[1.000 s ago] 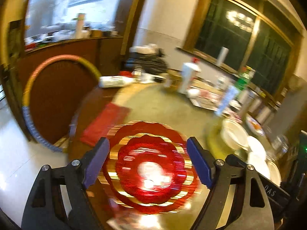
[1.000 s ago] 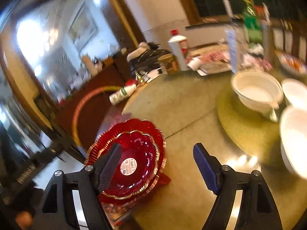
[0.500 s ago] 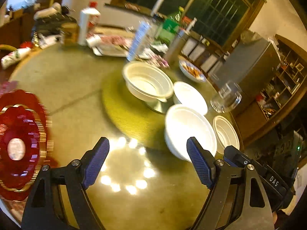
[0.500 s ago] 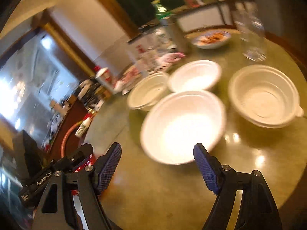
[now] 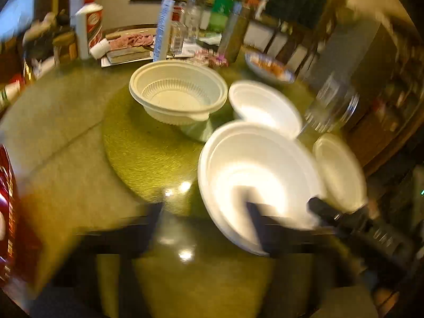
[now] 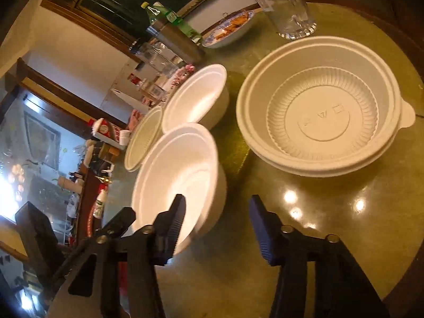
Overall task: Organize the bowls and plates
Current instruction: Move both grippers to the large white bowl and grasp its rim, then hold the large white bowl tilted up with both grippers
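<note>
A large white foam bowl (image 5: 259, 175) (image 6: 177, 175) sits on the table nearest me. My left gripper (image 5: 205, 212) is badly blurred; its jaws are closing, still apart, with the bowl's near-left rim between them. My right gripper (image 6: 216, 214) is closing too: one finger is inside the bowl, the other outside, and the wall between them is untouched. Behind stands a smaller foam bowl (image 5: 265, 106) (image 6: 196, 98). One ribbed plastic bowl (image 5: 177, 92) rests on the turntable, another (image 6: 320, 108) lies to the right. Red plates (image 5: 6, 212) show at the left edge.
A golden-green turntable (image 5: 148, 153) fills the table's middle. At the back are a glass jar (image 6: 286, 8), a dish of food (image 6: 230, 26), a green bottle (image 6: 164, 16) and a white and red bottle (image 5: 90, 26). The table's rim (image 6: 397, 31) curves close on the right.
Both views have swung from the red plates to the white bowls and come in low over the large foam bowl. The fingers of both grippers now stand closer together.
</note>
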